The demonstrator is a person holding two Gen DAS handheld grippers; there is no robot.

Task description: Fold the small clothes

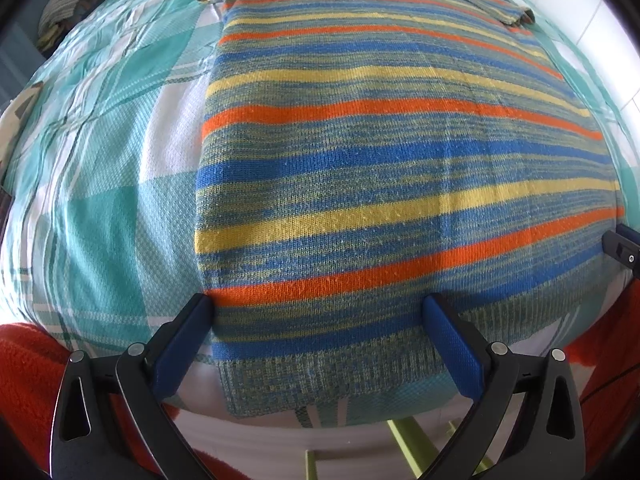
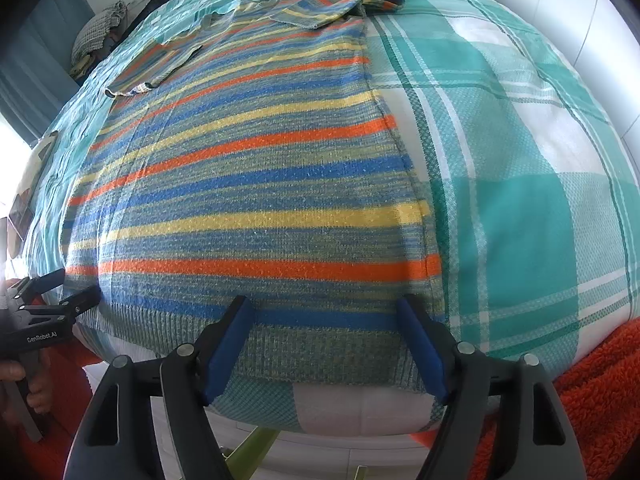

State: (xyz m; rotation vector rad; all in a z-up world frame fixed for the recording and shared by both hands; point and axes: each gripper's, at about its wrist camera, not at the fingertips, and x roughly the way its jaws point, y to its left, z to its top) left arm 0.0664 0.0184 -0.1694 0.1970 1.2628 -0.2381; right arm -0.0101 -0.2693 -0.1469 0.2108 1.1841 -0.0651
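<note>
Both tools (image 1: 320,300) (image 2: 325,306) (jaws apart) over the sweater (image 1: 380,184) hem.

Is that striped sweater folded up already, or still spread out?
Mostly spread: the striped sweater lies flat on the checked cloth, only its sleeves folded in.

Left gripper (image 1: 318,312): jaws spread wide, blue pads (image 1: 186,344) well apart, nothing clamped between. Right gripper (image 2: 325,322): same, jaws wide, pads (image 2: 420,344) apart. Left gripper also visible far left of right fingers, hand (image 2: 12,376) gripping its handle.
</note>
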